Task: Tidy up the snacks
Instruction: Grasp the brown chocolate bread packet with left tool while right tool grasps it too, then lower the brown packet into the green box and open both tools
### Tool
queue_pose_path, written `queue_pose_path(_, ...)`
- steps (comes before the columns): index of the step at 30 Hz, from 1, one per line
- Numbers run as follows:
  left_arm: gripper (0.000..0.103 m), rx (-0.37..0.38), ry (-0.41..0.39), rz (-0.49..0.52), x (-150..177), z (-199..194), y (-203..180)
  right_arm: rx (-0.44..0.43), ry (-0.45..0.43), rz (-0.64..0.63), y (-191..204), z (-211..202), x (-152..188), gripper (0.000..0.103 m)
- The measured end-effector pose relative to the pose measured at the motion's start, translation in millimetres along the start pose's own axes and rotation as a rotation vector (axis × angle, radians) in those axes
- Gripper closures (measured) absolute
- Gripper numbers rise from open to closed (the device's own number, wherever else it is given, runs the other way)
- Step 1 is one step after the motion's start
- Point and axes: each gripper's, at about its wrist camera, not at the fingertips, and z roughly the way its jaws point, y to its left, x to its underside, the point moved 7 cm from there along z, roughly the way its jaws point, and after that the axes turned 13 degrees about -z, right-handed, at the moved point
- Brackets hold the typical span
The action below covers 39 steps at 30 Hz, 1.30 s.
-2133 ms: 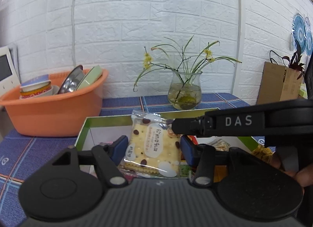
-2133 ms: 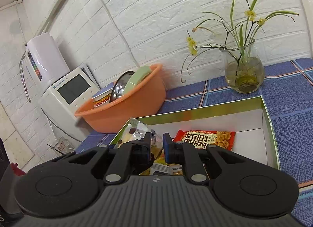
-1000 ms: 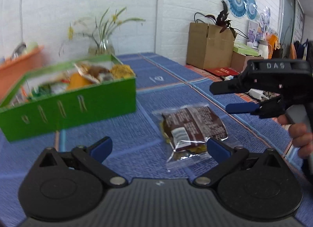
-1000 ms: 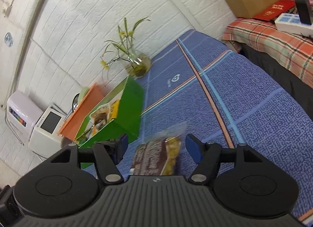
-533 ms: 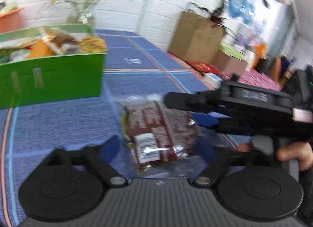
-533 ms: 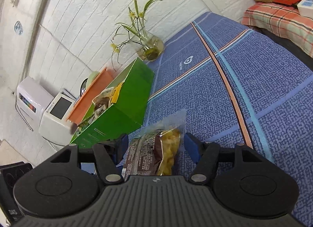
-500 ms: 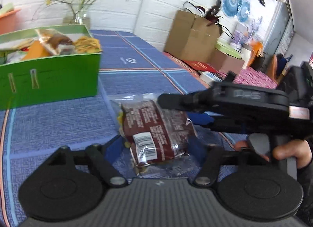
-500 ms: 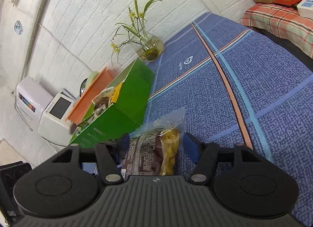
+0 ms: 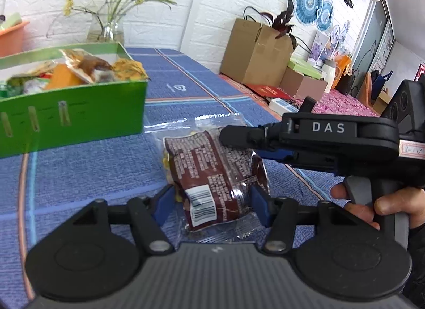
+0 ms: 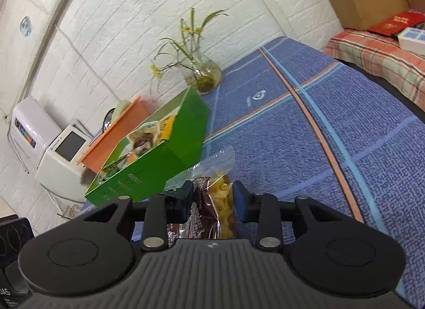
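Note:
A brown snack packet [image 9: 212, 176] with clear plastic ends and yellow pieces inside is lifted off the blue tablecloth. My left gripper [image 9: 211, 204] is shut on its near end, pads pressed on both sides. My right gripper [image 10: 212, 197] is shut on the same packet [image 10: 216, 202] from the right side; its body shows in the left wrist view [image 9: 318, 138]. The green snack box [image 9: 71, 112], holding several snack packets, stands to the left; it also shows in the right wrist view [image 10: 164, 154].
A glass vase with yellow flowers [image 9: 106, 29] stands behind the box. An orange basin [image 10: 114, 136] and a white appliance [image 10: 58, 154] lie beyond it. Cardboard boxes [image 9: 255, 51] and a plaid-covered surface [image 10: 377, 53] are to the right.
Both grippers closed on the brown packet, which was lying on the cloth a second ago. Before that my left gripper held a biscuit packet over the box.

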Motion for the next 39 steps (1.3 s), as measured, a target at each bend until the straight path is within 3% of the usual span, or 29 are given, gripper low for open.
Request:
queue_pose_path(10,0.045,-0.071,-0.095,-0.035,8.3,-56.1,26.4,-0.098,0.002,-0.176,73.4,7.1,1.1,0.047)
queue_pose_path(18,0.045,-0.194,-0.250,-0.037,2.4,-118.7,61.4,-0.291,-0.019,-0.192,132.3,34.6,-4.4,0.049)
queue_pose_path(28,0.047,-0.304,-0.350,-0.068,-19.8,-164.0,103.8,-0.437,0.043,-0.064,172.5,79.7,-7.5,0.051)
queue_pose_path(34,0.047,-0.356,-0.388,-0.061,-47.6,-175.8,121.6,-0.462,-0.017,-0.120,202.5,92.8,-30.5,0.051)
queue_pose_path(39,0.047,-0.351,-0.422,-0.030,-90.4,-167.8,128.2,-0.447,-0.117,-0.086,198.8,107.6,-61.7,0.051)
